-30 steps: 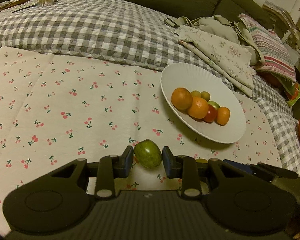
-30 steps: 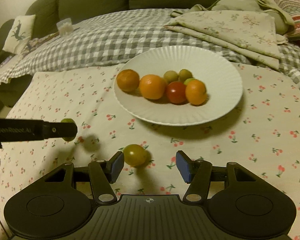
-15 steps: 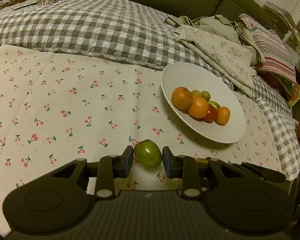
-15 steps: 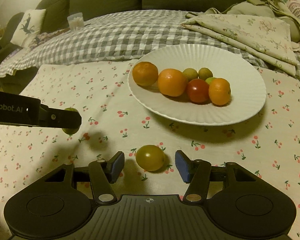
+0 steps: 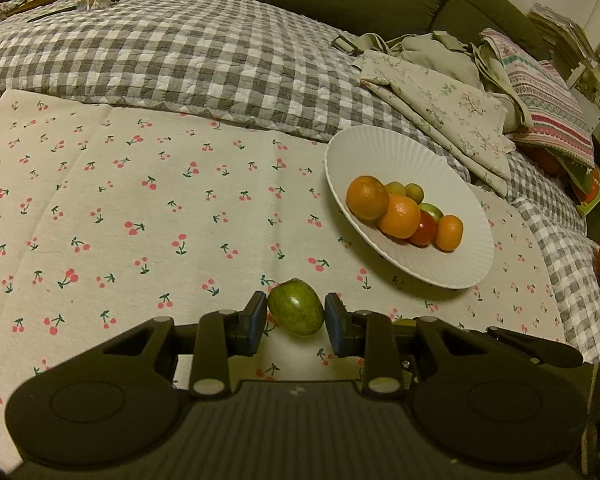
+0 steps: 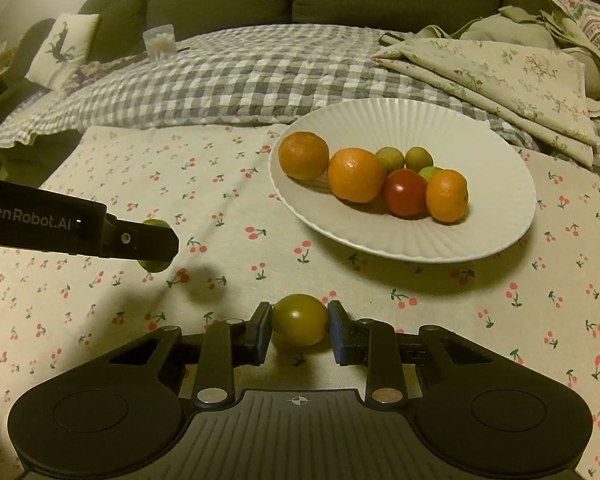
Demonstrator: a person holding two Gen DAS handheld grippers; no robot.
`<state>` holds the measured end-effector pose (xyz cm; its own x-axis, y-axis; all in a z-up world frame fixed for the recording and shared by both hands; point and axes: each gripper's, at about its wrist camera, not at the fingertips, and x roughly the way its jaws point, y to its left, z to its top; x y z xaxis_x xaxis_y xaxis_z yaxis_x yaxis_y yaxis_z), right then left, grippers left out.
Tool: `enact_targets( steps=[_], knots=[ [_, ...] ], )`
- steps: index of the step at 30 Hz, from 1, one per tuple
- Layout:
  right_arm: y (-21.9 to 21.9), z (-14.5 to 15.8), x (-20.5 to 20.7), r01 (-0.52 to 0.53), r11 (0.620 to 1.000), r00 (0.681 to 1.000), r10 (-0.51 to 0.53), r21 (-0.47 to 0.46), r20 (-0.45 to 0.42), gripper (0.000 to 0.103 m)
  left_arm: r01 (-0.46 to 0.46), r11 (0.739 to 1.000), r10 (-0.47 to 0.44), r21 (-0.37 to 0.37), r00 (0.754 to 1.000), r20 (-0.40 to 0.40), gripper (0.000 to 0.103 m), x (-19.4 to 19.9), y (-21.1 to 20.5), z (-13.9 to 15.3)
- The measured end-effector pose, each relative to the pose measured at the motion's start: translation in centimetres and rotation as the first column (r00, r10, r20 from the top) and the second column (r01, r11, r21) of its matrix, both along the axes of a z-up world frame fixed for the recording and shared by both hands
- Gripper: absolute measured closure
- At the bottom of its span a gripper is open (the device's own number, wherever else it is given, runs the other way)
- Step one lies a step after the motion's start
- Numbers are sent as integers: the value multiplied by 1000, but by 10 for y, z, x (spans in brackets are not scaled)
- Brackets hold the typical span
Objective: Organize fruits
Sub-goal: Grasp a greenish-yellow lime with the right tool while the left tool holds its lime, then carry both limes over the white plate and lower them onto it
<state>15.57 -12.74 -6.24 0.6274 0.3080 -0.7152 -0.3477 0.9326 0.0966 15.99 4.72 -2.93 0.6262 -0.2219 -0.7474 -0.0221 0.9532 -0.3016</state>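
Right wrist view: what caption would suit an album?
Right gripper pinches a yellow-green tomato before a white plate of fruit.

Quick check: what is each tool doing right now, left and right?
Left tool: closed on the green fruit.
Right tool: closed on the yellow-green tomato.

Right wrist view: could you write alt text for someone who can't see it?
The right tongs are shut on a yellow-green tomato just above a cherry-print cloth. Behind sits a white plate holding oranges, a red tomato and small green fruits. At left, the left tongs hold a green fruit.
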Motion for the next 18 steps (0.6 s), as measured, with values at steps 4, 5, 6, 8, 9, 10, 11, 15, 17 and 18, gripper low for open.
enact_targets(
  steps=[4, 5, 6, 8, 9, 10, 11, 15, 17, 18],
  knots=[
    [0, 5, -1, -6, 1000, 1000, 6, 13, 2, 74, 1, 1000, -1, 1, 1000, 2, 73, 0, 0, 0],
    [0, 7, -2, -7, 1000, 1000, 7, 16, 4, 74, 1, 1000, -1, 1, 1000, 4, 73, 0, 0, 1],
    [0, 10, -2, -7, 1000, 1000, 7, 22, 8, 74, 1, 1000, -1, 2, 1000, 7, 73, 0, 1, 2],
    [-1, 16, -4, -9, 999, 1000, 8, 33, 18, 74, 3, 1000, -3, 9, 1000, 14, 73, 0, 0, 3],
    [-2, 19, -4, -8, 999, 1000, 7, 40, 22, 74, 5, 1000, -5, 14, 1000, 18, 73, 0, 0, 4],
    [-2, 22, -4, -7, 999, 1000, 6, 45, 26, 74, 6, 1000, -6, 17, 1000, 22, 73, 0, -1, 4],
    [-3, 25, -5, -5, 999, 1000, 4, 49, 29, 74, 6, 1000, -6, 20, 1000, 25, 73, -1, -1, 5],
    [-6, 34, -6, 0, 998, 999, -3, 68, 41, 74, 11, 999, -12, 34, 999, 38, 73, -2, -3, 6],
    [-8, 38, -7, 1, 997, 999, -5, 76, 48, 74, 14, 999, -16, 37, 999, 44, 73, -2, -4, 7],
    [-9, 41, -8, 3, 997, 999, -7, 80, 53, 74, 15, 999, -17, 40, 999, 48, 73, -2, -5, 7]
  ],
)
